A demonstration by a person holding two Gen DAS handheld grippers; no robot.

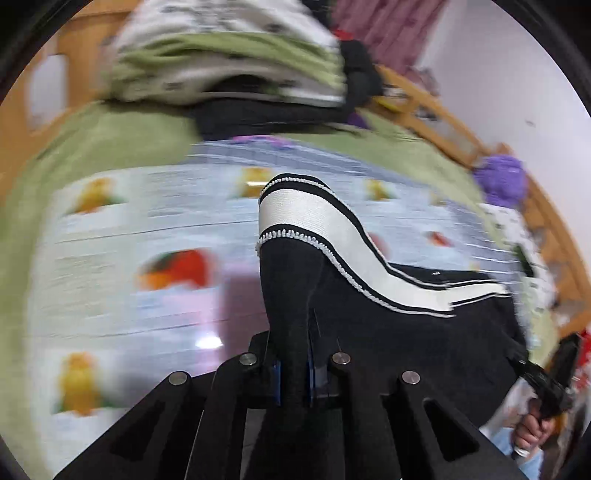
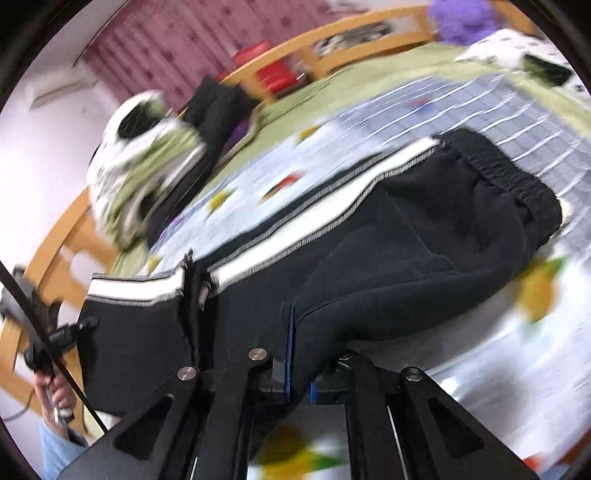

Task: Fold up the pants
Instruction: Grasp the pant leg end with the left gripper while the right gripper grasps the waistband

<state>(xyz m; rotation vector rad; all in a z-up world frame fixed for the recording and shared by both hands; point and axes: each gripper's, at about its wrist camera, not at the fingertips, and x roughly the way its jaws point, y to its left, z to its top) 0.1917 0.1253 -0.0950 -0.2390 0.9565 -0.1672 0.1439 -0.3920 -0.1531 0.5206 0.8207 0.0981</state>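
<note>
Bed (image 2: 369, 70): wooden frame, green sheet (image 1: 122, 136). On the sheet, a pale mat (image 1: 110, 236) printed with fruit and birds. On the mat, black pants (image 2: 424, 229) with a white side stripe, partly lifted. At the bed's edge, folded bedding (image 1: 229, 62), dark clothes (image 2: 214, 107), a purple plush (image 1: 500, 179).

A light wooden bed frame (image 2: 334, 35) curves across the top of the right wrist view. Behind it hangs a dark pink patterned curtain (image 2: 177, 40); a white wall (image 1: 509, 74) stands upper right in the left view.
</note>
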